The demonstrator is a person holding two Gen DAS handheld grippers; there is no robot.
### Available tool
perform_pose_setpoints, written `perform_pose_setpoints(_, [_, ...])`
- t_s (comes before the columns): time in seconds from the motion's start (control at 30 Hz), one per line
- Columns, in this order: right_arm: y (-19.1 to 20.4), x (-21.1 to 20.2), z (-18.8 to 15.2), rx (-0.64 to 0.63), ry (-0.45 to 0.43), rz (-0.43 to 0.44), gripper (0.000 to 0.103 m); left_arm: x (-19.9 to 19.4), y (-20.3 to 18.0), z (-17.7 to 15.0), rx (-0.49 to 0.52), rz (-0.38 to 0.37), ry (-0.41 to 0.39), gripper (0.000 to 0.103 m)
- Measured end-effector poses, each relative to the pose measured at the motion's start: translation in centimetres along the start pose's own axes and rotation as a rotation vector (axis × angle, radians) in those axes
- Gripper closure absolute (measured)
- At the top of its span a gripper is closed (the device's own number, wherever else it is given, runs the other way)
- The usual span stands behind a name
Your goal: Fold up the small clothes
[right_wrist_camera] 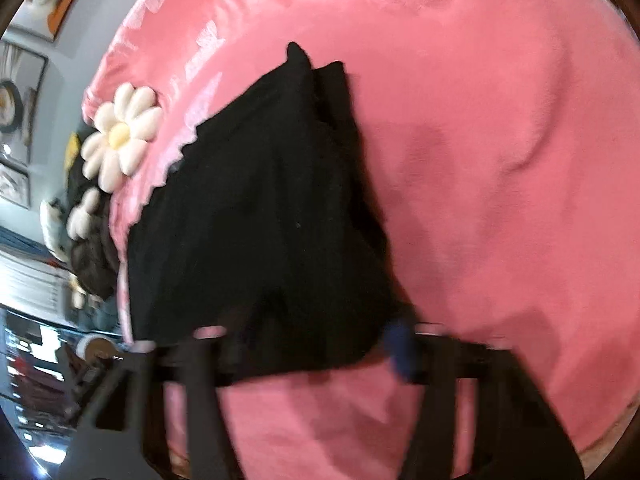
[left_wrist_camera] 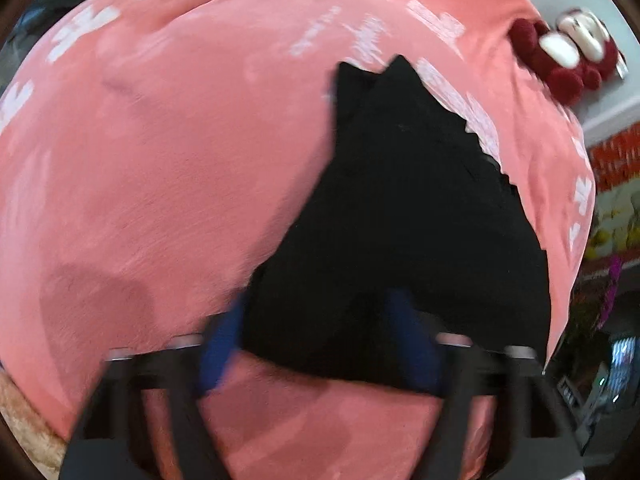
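The black garment lies on the pink blanket, filling the middle and lower right of the left wrist view and the centre left of the right wrist view. The left gripper grasps its near edge between blue pads, and the right gripper also pinches the near edge. A white flower cushion rests at the left of the right view, and a red plush toy at the upper right of the left view.

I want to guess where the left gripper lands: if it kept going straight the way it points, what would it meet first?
Most likely the black garment: its near edge already lies between the left gripper fingers. Under and beyond it is the pink blanket. Motion blur leaves depth uncertain.
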State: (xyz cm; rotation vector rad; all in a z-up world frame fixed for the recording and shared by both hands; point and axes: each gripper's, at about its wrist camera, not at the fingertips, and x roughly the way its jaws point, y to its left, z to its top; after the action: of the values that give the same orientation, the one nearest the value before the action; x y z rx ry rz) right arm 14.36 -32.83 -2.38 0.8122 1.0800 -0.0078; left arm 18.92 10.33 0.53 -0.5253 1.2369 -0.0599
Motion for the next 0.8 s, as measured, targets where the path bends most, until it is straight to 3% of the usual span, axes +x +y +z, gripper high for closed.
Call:
perform_pose_setpoints(0.03, [0.4,-0.2,0.2,-0.004,-0.007,0.001,0.091,0.2,-0.3,0.1,0.02,0.015,0.012,0.095])
perform_pose_setpoints(0.27, [2.0,-5.3,-1.2,-0.102,-0.024,-0.009,0.093,-4.6,-1.1,-0.6,0.087,0.004,0.013,0.096])
perform_pose_setpoints(0.4, [0.0,-5.0,-3.7,-0.104,0.054,-0.082,0.091,-5.9,0.5,-3.0,0.077,0.015,0.054,0.098])
perform_pose_setpoints(0.43, [-0.7,-4.3,-4.3,-0.099,0.079,-0.108,0.086,-5.4,1.0,-3.6,0.076,0.025,0.066,0.098])
perform_pose_setpoints(0.47, [-1.5,-3.6,-4.8,-0.083,0.099,-0.169,0.084,-4.8,1.4,-4.0,0.074,0.044,0.073,0.098])
perform_pose_setpoints(0.53, [-1.7,-4.0,-4.8,-0.054,0.07,-0.191,0.083,-3.2,2.8,-4.9,0.062,0.104,0.086,0.098])
perform_pose_setpoints(0.63, [1.0,-6.9,-4.4,-0.153,-0.075,-0.244,0.082,-4.4,3.1,-5.0,0.032,0.09,0.033,0.098])
perform_pose_setpoints(0.77, [4.9,-7.5,-3.3,-0.291,-0.107,-0.198,0.082,-6.8,-0.6,-3.7,0.152,0.075,-0.074,0.093])
perform_pose_setpoints(0.8, [5.7,-6.9,-2.7,-0.323,-0.103,-0.208,0.082,-6.9,-1.7,-3.3,0.178,0.073,-0.088,0.086])
